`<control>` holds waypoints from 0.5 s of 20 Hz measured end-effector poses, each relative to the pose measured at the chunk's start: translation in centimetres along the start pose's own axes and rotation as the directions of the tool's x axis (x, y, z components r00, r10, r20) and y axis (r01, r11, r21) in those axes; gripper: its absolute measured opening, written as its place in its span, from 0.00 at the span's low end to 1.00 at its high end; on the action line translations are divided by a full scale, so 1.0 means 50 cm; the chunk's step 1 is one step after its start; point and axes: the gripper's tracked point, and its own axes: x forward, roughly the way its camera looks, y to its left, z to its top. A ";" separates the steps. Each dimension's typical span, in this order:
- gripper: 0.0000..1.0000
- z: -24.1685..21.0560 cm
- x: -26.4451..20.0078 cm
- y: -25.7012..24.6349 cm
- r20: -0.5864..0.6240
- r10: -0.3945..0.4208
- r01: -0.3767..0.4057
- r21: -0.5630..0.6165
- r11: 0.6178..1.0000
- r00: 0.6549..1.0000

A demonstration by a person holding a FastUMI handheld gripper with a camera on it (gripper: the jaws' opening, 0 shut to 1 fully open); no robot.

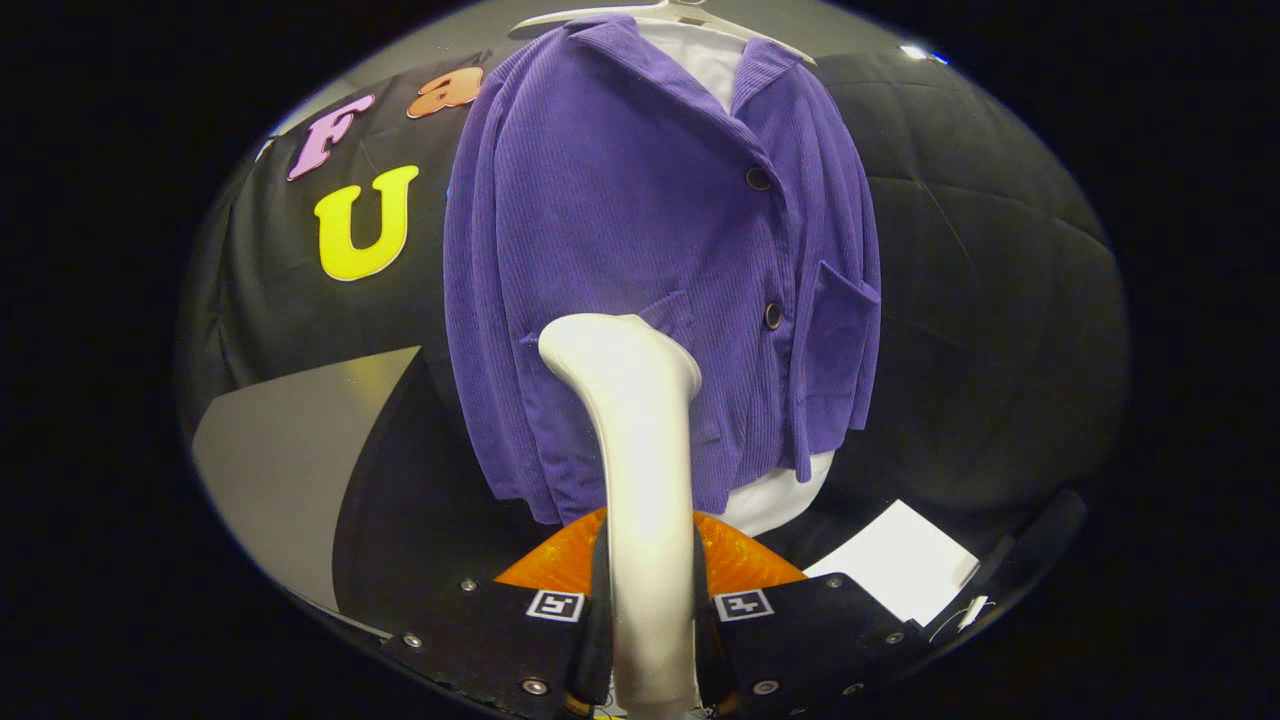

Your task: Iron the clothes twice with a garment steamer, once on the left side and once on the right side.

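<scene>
The booth's black quilted cloth wall [980, 260] is hanging behind everything and draping down toward the floor, with a grey panel [290, 470] showing at its lower left edge. In front of the cloth, a purple corduroy jacket [640, 230] is hanging on a white hanger [700, 18], buttoned over a white garment [700, 60] that is peeking out at the collar and below the hem. Two dark buttons are sitting along the jacket's front, and a patch pocket is lying on each lower side.

The white garment steamer [640, 440] is rising between the fingers, its handle clamped by the gripper [648, 620] on both sides. Its head is sitting over the jacket's lower front, by the pocket left of the buttons; whether it is touching the fabric cannot be told. An orange ribbed piece [740, 560] is showing just behind the handle. A white sheet [900, 570] is lying on the dark surface beyond the right finger. Open black cloth is spreading on both sides of the jacket.
</scene>
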 end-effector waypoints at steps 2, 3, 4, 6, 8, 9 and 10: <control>0.33 -0.027 0.003 -0.003 -0.027 0.001 -0.001 0.000 1.000 1.000; 0.33 -0.037 0.005 -0.003 -0.037 0.003 -0.003 0.003 1.000 0.999; 0.33 -0.050 0.008 -0.003 -0.053 0.006 -0.006 0.006 1.000 0.999; 0.33 -0.072 0.016 0.001 -0.086 0.006 -0.006 -0.002 1.000 0.996; 0.33 -0.082 0.031 0.016 -0.113 0.003 -0.005 -0.014 1.000 0.994; 0.33 -0.091 0.027 0.013 -0.123 0.004 -0.005 -0.015 1.000 0.992; 0.33 -0.100 0.027 0.009 -0.131 0.005 -0.006 -0.011 1.000 0.991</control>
